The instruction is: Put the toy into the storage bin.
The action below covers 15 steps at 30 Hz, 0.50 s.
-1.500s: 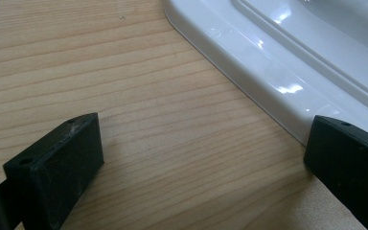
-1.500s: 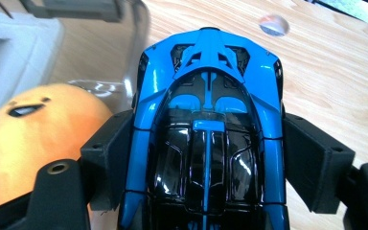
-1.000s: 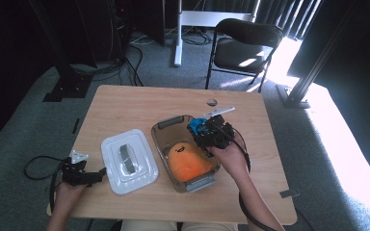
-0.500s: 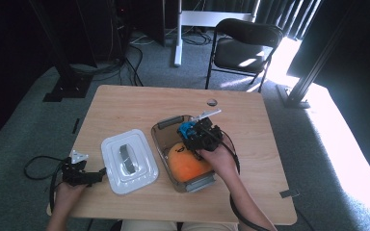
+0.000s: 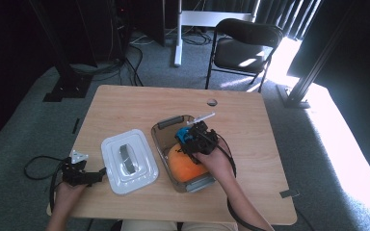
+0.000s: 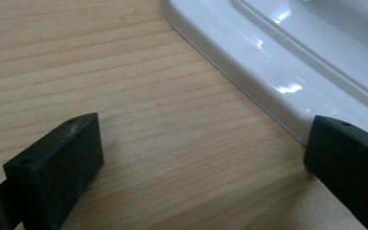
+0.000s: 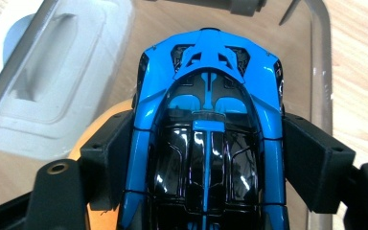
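My right gripper (image 5: 189, 139) is shut on a blue and black toy car (image 5: 180, 134), just over the far half of a clear container (image 5: 164, 139). In the right gripper view the two jaws press on the sides of the toy car (image 7: 206, 143). An orange thing (image 5: 185, 166) lies in the container's near half and shows under the toy car as an orange thing (image 7: 103, 120). The white lid (image 5: 129, 161) lies flat to the container's left. My left gripper (image 5: 96, 174) rests open on the table at the lid's near left edge, with the white lid (image 6: 278, 62) beside one jaw.
A small white object (image 5: 201, 117) lies just beyond the container, and a round hole (image 5: 212, 102) sits in the table (image 5: 125, 110) behind it. A folding chair (image 5: 243, 48) stands past the far edge. A cable (image 5: 38, 166) trails off the left side.
My right gripper has carried the toy car left and down, from the container's far right corner to low over its far half. The left gripper has stayed put.
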Each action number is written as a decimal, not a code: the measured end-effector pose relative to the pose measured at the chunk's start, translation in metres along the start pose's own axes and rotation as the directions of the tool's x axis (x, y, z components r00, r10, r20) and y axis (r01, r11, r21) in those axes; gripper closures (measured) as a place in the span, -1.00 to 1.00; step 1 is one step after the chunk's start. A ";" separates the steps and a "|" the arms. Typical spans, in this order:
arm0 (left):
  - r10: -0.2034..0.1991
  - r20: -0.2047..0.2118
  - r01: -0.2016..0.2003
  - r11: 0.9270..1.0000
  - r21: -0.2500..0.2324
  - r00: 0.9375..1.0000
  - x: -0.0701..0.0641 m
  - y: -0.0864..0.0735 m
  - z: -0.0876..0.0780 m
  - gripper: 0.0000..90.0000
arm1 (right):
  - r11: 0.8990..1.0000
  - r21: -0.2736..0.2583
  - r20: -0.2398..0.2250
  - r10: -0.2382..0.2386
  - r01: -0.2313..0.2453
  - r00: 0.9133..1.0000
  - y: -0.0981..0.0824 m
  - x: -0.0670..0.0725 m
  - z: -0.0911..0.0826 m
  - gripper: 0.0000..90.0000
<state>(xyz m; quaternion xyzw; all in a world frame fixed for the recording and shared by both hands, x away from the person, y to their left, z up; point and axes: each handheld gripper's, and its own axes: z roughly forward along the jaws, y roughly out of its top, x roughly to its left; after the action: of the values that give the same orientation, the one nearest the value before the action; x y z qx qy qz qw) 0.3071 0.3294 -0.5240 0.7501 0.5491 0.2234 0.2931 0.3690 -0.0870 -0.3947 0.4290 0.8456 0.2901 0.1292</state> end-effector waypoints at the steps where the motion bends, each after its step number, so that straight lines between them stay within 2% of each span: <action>1: 0.000 0.000 0.000 1.000 0.000 1.000 0.000 0.000 0.000 -0.99 | 1.000 0.000 0.000 0.000 0.000 1.000 0.000 0.000 0.000 -0.44; 4: 0.000 0.000 0.000 1.000 0.000 1.000 0.000 0.000 0.000 -0.99 | 0.999 0.041 -0.008 0.001 -0.001 1.000 0.003 0.000 0.006 -0.44; 8: 0.001 0.000 -0.001 1.000 0.000 1.000 0.000 0.000 0.000 -0.99 | 0.999 0.054 -0.008 -0.001 0.002 1.000 0.004 0.001 0.008 -0.44; 12: 0.000 0.000 0.000 1.000 0.000 1.000 0.000 0.000 0.000 -0.99 | 0.999 0.045 -0.023 0.001 0.001 1.000 0.004 -0.001 0.007 -0.47; 15: 0.000 0.000 0.000 1.000 0.000 1.000 0.000 0.000 0.000 -0.99 | 1.000 0.012 -0.033 -0.006 0.007 0.999 0.004 -0.001 0.003 -0.54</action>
<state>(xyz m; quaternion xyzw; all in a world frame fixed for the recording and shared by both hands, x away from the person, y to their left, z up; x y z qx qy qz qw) 0.3071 0.3295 -0.5240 0.7503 0.5489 0.2233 0.2931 0.3739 -0.0848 -0.3949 0.4223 0.8507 0.2917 0.1138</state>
